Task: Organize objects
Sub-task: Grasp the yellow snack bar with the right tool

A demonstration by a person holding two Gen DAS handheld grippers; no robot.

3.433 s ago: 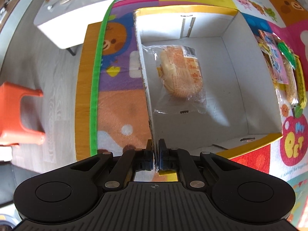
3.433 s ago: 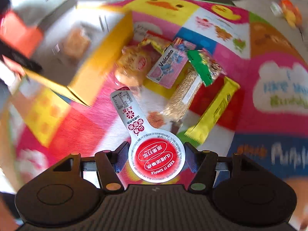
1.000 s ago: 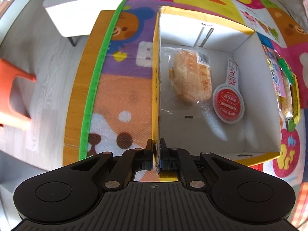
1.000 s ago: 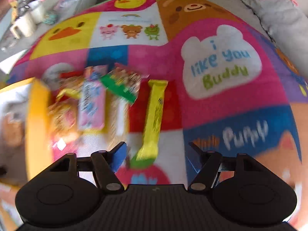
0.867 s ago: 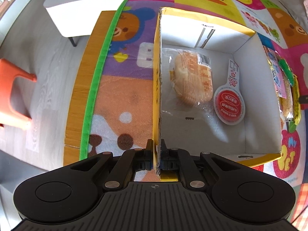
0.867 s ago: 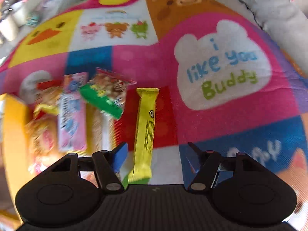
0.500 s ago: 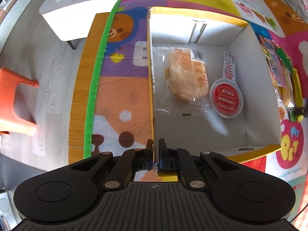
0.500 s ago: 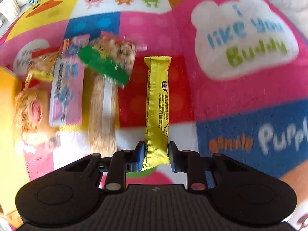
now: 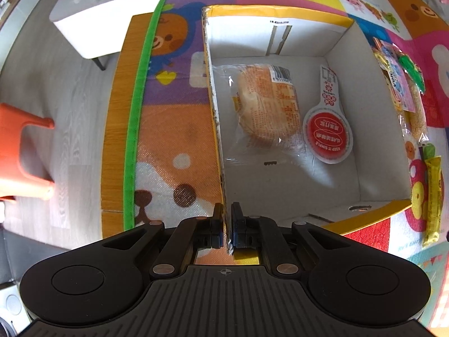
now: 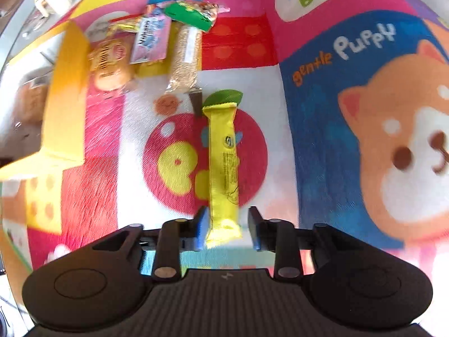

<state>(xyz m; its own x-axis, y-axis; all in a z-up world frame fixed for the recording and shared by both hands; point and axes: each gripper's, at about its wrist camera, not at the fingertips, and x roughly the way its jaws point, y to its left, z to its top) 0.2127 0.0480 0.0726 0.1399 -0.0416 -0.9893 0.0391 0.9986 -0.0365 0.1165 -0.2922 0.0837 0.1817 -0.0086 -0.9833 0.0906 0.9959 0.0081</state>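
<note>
Right wrist view: right gripper is pointing down at the mat. Its jaws have just been opening, with the near end of the yellow bar between them. The left pad is touching the wrapper and the right pad is standing clear, so it isn't clamping anything. The bar is lying flat outside the box, off its near right corner. The other snacks are piled along the box's right wall.

The left gripper is pinching the box's left wall near the front corner, closed on it and steadying it. A bun and a red pack are already lying inside the box.

My read is that the bar pick is slipping or being re-gripped. The next move is to re-centre, close firmly on the bar, lift it over the box's right wall and drop it beside the red pack.
</note>
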